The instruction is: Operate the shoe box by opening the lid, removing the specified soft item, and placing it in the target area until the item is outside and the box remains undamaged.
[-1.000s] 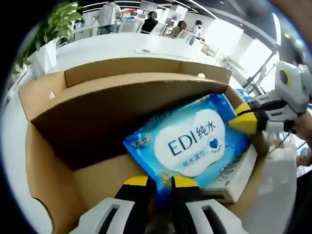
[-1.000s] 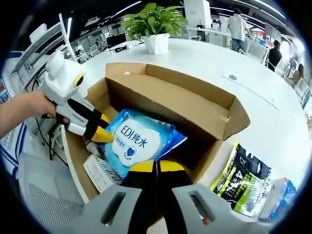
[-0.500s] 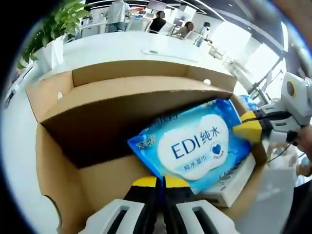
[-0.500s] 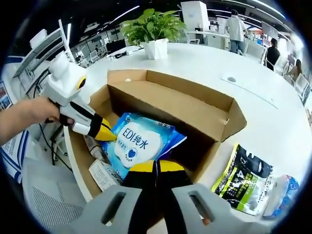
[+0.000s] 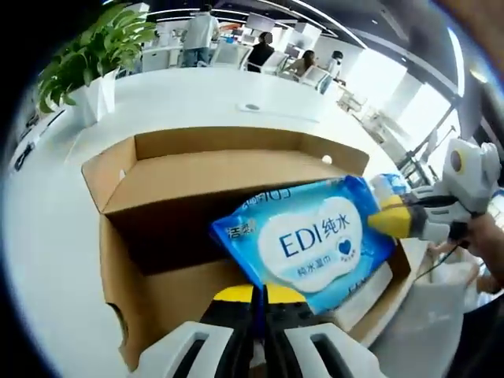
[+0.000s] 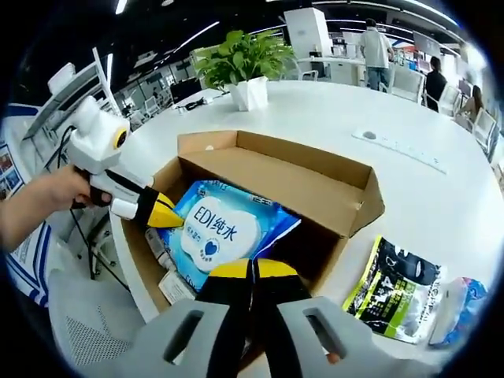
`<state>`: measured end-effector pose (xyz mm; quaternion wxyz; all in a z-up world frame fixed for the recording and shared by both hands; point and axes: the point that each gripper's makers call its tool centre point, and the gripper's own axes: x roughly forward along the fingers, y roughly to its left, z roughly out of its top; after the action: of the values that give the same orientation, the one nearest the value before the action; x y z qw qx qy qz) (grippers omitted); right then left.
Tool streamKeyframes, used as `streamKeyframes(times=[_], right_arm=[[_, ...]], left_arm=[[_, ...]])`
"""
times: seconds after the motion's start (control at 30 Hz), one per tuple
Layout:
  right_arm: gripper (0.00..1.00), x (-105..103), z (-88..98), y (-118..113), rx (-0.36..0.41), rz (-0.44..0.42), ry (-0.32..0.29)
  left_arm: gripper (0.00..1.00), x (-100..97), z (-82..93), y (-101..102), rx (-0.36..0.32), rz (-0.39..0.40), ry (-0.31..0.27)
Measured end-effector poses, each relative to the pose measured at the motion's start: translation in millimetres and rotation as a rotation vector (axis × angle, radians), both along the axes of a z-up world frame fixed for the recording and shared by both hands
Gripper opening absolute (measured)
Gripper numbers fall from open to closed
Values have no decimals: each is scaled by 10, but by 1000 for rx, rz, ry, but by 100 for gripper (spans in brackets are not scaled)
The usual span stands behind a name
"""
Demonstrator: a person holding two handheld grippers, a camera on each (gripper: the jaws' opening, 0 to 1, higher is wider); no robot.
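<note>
Wipes pack lifted at box mouth

Near: left gripper [image 5: 253, 295] and right gripper [image 6: 252, 269], each clamped on an edge of the blue wipes pack [image 5: 313, 240]. Since a second ago the pack has risen, tilted above the white cartons left in the open shoe box [image 6: 346, 183]. Extraction looks nearly done. Far right on the worktop [image 6: 441, 181]: black pouch [image 6: 395, 289]; far: potted plant [image 6: 248, 67].
</note>
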<state>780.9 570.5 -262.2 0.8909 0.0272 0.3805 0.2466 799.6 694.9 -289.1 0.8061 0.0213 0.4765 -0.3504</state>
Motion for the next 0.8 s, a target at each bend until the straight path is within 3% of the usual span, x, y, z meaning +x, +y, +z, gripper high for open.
streamKeyframes(times=[0.47,0.8], right_arm=[[0,-103,194,-176,42,-50,-11],[0,-146,316,-406,67,-111,-16]], left_arm=[[1,-104,264,-134,-54,-4,-42],[1,-136,473,-361,-83,-25,-65]])
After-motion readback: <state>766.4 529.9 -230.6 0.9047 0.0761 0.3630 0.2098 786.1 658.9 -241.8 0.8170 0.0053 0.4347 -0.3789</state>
